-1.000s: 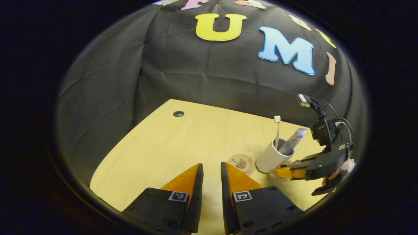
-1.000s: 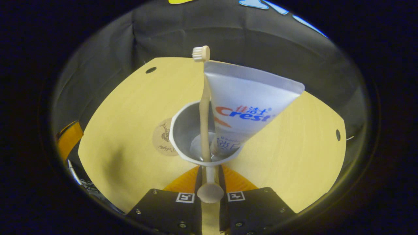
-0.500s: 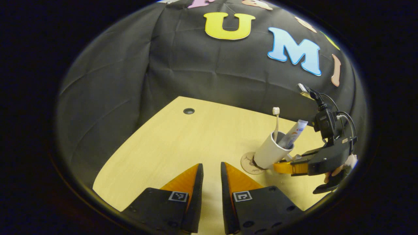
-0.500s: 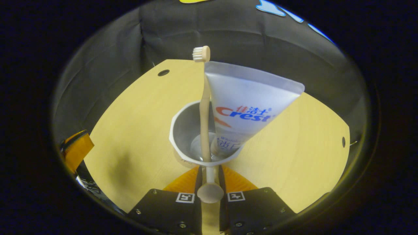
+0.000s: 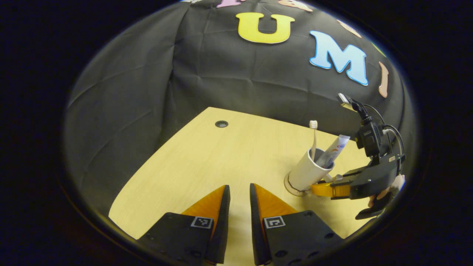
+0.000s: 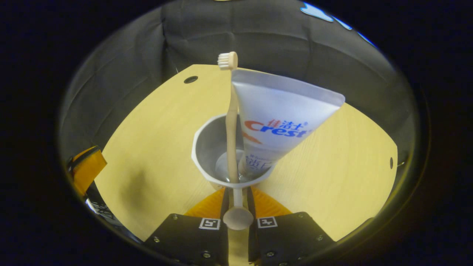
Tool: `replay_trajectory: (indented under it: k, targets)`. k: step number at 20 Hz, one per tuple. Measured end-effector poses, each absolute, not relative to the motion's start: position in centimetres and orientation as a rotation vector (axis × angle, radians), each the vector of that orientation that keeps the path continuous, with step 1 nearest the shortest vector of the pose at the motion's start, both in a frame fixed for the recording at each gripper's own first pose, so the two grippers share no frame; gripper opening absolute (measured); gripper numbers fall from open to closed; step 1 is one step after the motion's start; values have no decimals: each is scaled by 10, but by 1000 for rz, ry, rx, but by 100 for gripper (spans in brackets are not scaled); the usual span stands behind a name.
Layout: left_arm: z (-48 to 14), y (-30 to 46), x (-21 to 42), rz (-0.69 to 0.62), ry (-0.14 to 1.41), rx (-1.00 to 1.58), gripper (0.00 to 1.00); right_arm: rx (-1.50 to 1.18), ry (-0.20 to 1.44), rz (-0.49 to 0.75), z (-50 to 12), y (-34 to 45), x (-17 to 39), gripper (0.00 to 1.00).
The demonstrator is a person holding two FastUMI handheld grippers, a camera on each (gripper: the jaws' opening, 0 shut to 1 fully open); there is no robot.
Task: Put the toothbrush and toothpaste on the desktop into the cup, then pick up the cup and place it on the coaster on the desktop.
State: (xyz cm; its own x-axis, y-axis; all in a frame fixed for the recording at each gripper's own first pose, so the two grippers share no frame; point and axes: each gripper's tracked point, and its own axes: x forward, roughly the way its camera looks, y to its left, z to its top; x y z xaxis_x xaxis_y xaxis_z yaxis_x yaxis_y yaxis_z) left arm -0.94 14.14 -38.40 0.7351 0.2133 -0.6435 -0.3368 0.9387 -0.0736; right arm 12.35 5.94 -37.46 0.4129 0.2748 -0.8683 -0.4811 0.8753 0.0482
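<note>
A white cup (image 5: pixel 306 171) stands over the round coaster (image 5: pixel 290 188), whose rim peeks out at the cup's base; whether the cup rests on it I cannot tell. In the cup lean the toothbrush (image 5: pixel 313 138) and the toothpaste tube (image 5: pixel 332 151). My right gripper (image 5: pixel 323 189) is shut on the cup's handle. In the right gripper view, that handle (image 6: pixel 238 218) sits between the fingers of the right gripper (image 6: pixel 237 199), with the cup (image 6: pixel 207 147), toothbrush (image 6: pixel 231 122) and toothpaste (image 6: pixel 281 114) just ahead. My left gripper (image 5: pixel 240 195) hovers near the table's front, its fingers a narrow gap apart and holding nothing.
The light wooden table (image 5: pixel 221 159) has a cable hole (image 5: pixel 221 123) at its far left and another hole (image 6: pixel 391 162) at the right edge. A hand (image 5: pixel 384 192) holds the right gripper. The left gripper (image 6: pixel 87 170) shows at the left edge of the right gripper view.
The right gripper has carried the cup leftward onto the coaster's spot; the coaster, bare beside the cup a second ago, is now almost covered. The left gripper kept its narrow gap.
</note>
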Motion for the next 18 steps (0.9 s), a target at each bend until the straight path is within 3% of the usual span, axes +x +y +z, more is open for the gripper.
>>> replay_trajectory:
  k: [6,15,18]
  targets:
    - [-386,137,-7,294,682,-197,36,-295,1020,487,-373,54,122,21]
    - [-383,133,-8,284,668,-191,33,-218,1044,490,-370,56,115,29]
    - [-379,128,-10,280,665,-186,36,-206,1044,484,-366,52,110,29]
